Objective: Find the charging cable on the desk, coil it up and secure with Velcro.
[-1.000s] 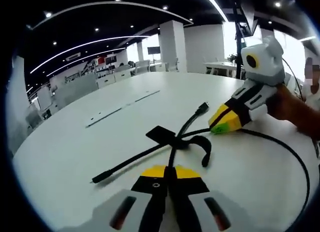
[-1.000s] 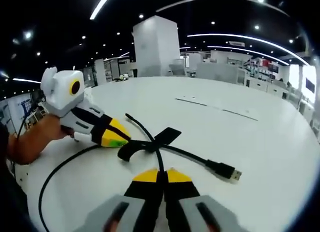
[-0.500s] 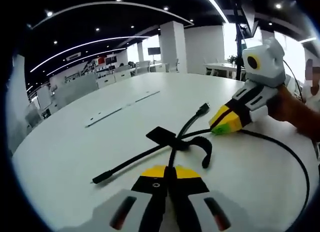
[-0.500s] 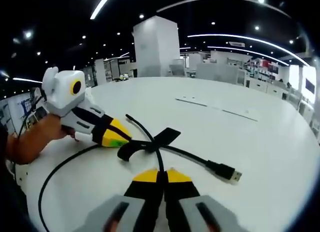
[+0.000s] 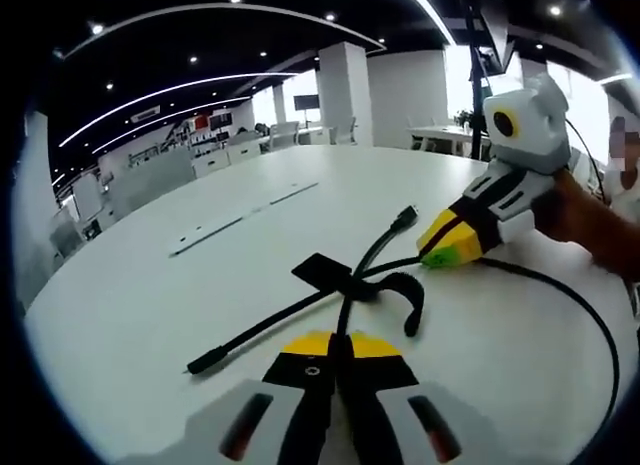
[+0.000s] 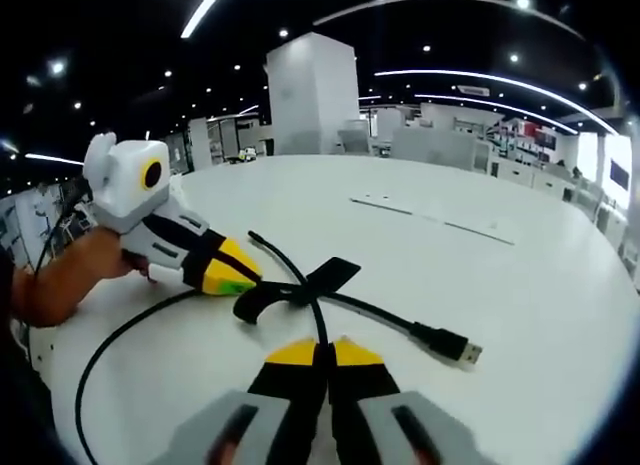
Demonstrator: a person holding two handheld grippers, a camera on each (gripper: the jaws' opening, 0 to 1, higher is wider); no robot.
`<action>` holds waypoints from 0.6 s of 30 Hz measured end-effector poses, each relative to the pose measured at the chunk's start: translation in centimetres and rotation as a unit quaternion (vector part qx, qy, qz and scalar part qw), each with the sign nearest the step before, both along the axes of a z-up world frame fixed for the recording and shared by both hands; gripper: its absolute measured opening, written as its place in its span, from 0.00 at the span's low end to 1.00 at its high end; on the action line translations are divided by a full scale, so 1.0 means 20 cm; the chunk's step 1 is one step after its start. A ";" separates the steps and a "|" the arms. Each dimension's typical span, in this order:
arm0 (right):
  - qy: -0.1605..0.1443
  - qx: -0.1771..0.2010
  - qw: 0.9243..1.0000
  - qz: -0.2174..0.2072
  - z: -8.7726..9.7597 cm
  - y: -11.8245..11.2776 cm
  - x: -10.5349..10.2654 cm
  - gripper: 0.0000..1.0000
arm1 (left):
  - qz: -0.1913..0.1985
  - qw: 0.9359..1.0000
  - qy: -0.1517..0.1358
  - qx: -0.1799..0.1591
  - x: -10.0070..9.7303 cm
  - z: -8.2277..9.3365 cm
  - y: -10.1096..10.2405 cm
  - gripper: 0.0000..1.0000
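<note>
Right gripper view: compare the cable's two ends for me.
The wide plug is broad with a silver metal tip; the slim plug is narrow and all black. The wide plug lies right of the Velcro strap in this view; the slim plug lies by the left claw. Both rest free on the white table, ends of one black cable.

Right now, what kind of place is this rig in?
Probably an open-plan office or lab. A big white table holds the cable, rows of desks stand further back, and linear lights run across a dark ceiling around a white column.
</note>
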State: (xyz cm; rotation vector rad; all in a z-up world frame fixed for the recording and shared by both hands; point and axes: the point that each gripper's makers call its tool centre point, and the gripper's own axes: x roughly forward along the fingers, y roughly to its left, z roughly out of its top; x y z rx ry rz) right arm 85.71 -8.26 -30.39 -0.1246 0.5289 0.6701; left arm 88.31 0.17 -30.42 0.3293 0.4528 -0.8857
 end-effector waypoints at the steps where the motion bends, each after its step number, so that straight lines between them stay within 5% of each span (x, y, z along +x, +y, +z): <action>1: -0.001 -0.001 1.000 0.000 0.00 0.00 0.00 0.04 | 0.000 1.000 0.004 -0.002 0.00 0.00 0.00 0.04; 18: -0.003 -0.008 1.000 0.004 0.00 0.00 -0.01 0.04 | -0.001 1.000 0.002 -0.011 0.01 0.01 0.01 0.05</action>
